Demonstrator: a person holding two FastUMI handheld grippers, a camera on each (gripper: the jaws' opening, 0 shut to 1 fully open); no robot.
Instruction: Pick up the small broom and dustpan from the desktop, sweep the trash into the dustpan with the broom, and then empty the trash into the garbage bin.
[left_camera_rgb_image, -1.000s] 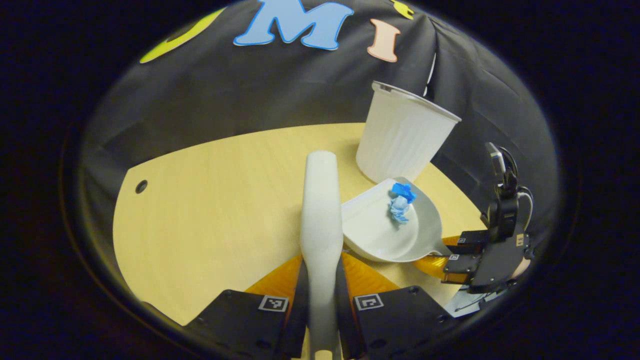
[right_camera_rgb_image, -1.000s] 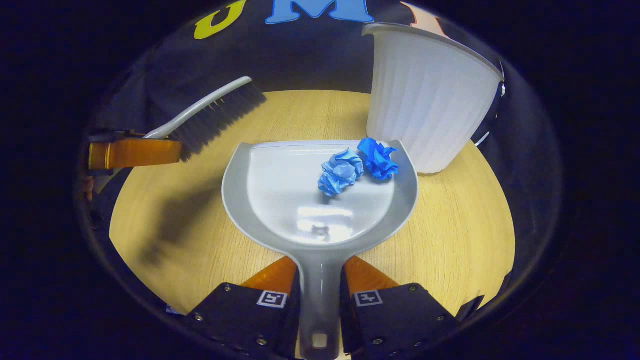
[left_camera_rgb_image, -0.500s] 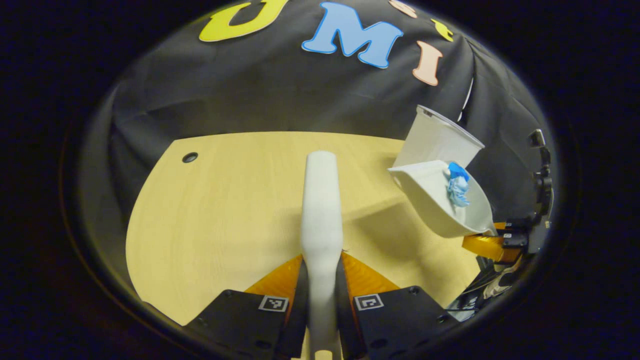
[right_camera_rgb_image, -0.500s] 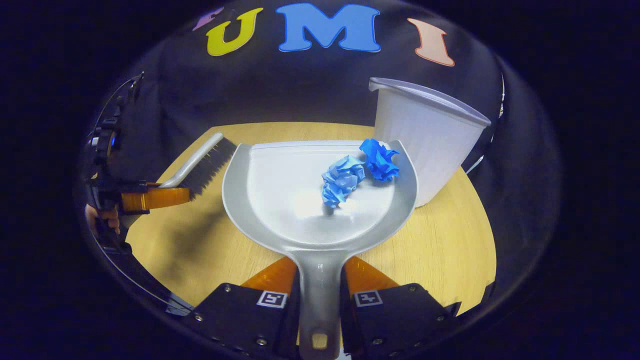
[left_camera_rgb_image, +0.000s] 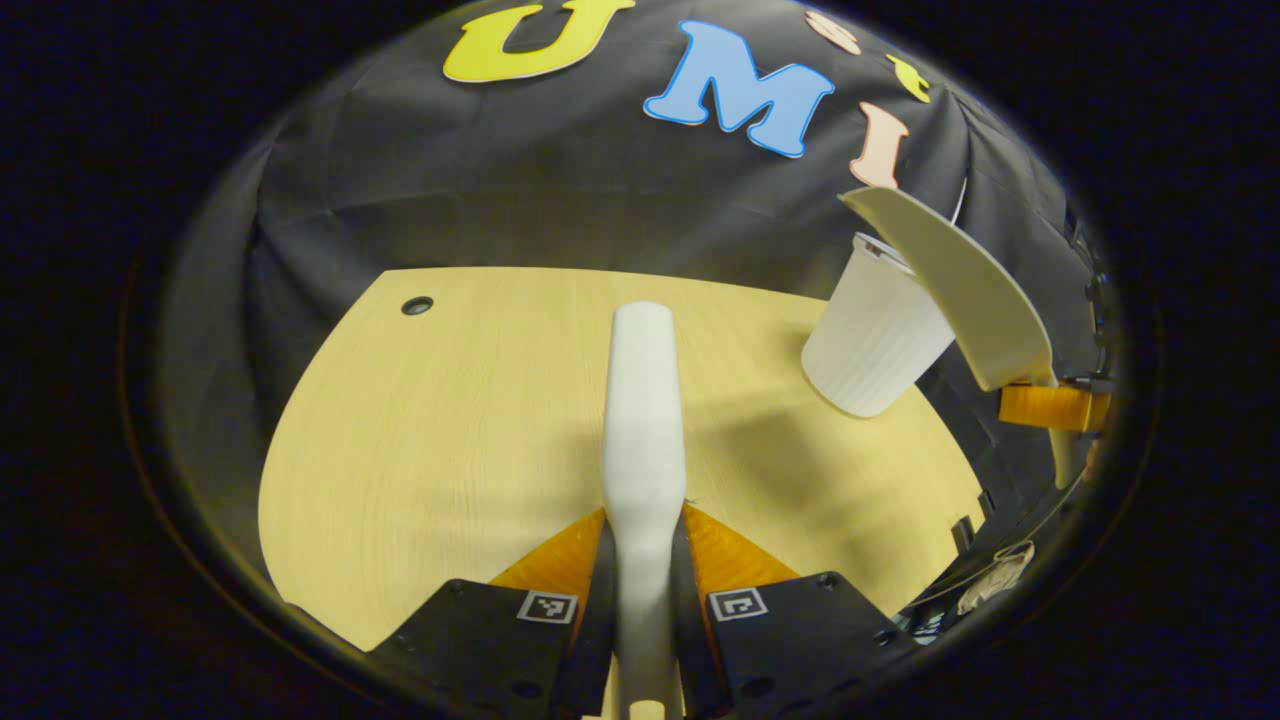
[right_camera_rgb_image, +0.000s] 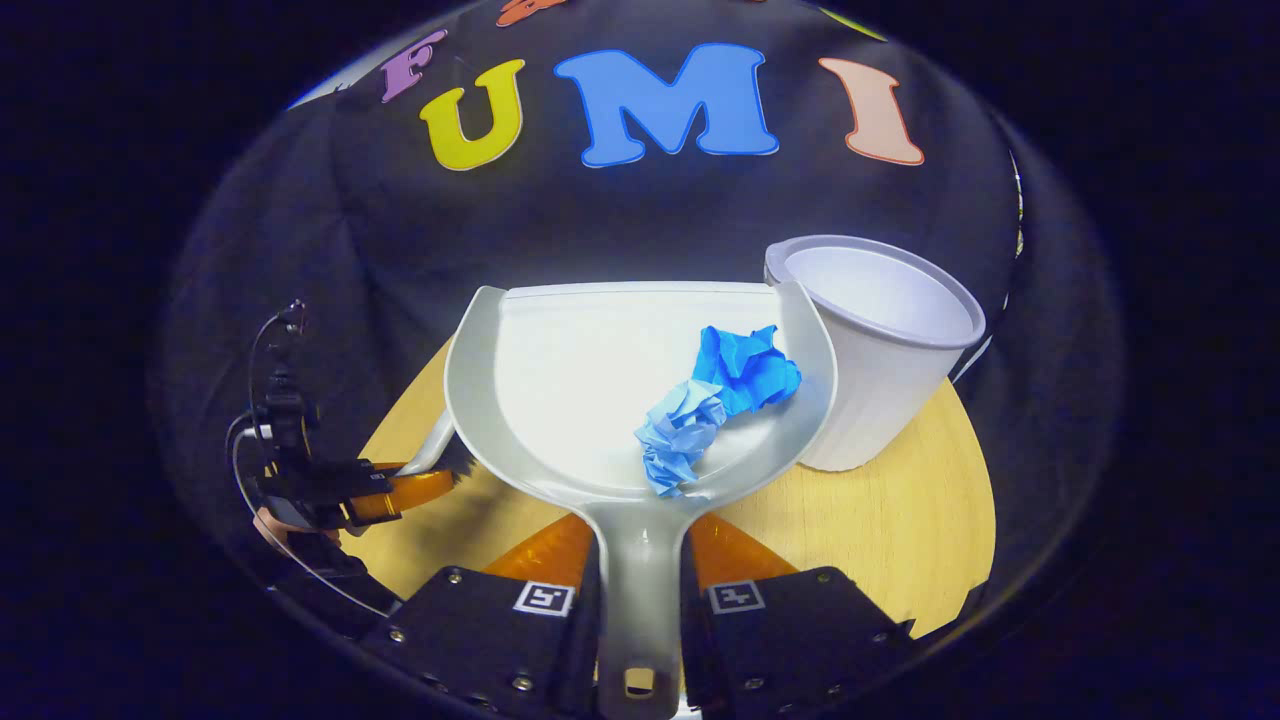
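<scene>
Right gripper (right_camera_rgb_image: 640, 610) pinched the pan (right_camera_rgb_image: 600, 370) handle, left (left_camera_rgb_image: 640, 610) the broom (left_camera_rgb_image: 640, 420); tilting short of the bin (right_camera_rgb_image: 880, 350) risked paper (right_camera_rgb_image: 715, 395) missing

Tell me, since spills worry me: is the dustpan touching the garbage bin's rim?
Cannot tell. In the right gripper view the dustpan overlaps the garbage bin rim; in the left gripper view its underside crosses the rim too, with no plain gap or contact.

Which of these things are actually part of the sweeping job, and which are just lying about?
Part of the job:
dustpan
two blue paper wads in it
white bin
broom
right gripper, left gripper

Just there:
wooden desktop
small hole in it
</scene>
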